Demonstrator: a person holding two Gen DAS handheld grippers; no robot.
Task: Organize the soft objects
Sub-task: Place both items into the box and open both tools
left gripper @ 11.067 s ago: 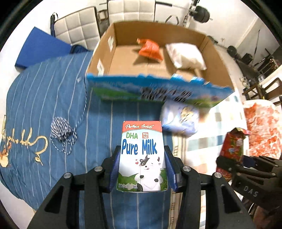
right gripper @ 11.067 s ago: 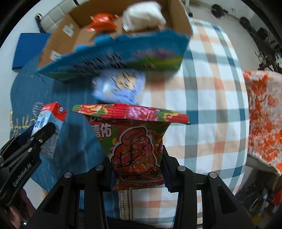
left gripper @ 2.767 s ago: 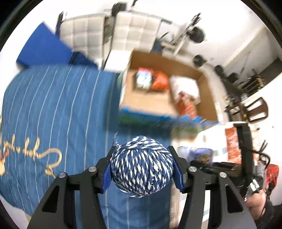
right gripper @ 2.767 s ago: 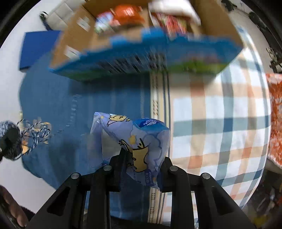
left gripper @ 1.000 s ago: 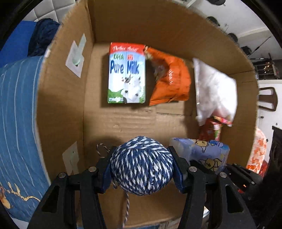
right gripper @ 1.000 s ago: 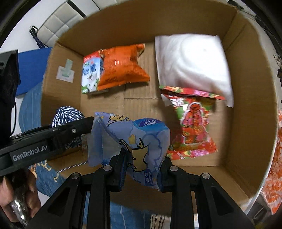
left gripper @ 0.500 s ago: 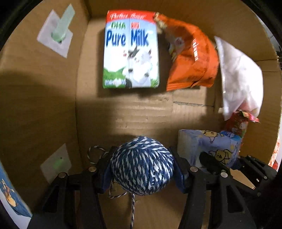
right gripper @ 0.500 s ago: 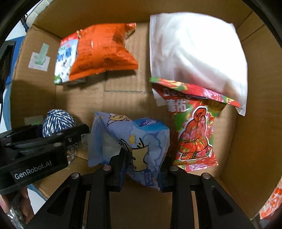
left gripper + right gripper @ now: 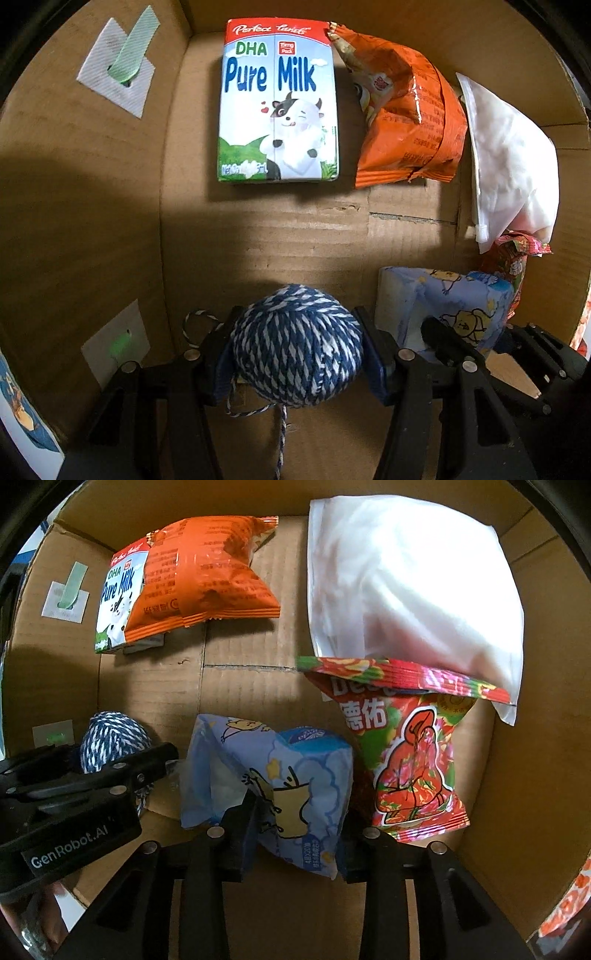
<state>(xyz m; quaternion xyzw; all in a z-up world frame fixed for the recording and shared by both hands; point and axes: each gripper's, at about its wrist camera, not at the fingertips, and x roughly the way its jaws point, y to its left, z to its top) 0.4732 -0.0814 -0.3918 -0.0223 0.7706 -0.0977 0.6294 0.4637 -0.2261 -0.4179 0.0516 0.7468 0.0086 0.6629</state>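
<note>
Both grippers are low inside a cardboard box (image 9: 81,221). My left gripper (image 9: 299,354) is shut on a blue-and-white yarn ball (image 9: 297,345), near the box's front left corner; the ball also shows in the right wrist view (image 9: 110,738). My right gripper (image 9: 291,830) is shut on a light blue tissue pack with yellow cartoon prints (image 9: 273,779), just right of the yarn ball; the pack also shows in the left wrist view (image 9: 443,306).
On the box floor (image 9: 240,686) lie a Pure Milk carton (image 9: 277,103), an orange snack bag (image 9: 402,118), a white pouch (image 9: 406,579) and a red flowered snack bag (image 9: 413,753). Box walls (image 9: 535,738) stand close all round.
Both grippers have sunk a little deeper into the box with the yarn ball and the tissue pack still held. The items on the floor look larger and have not moved.
</note>
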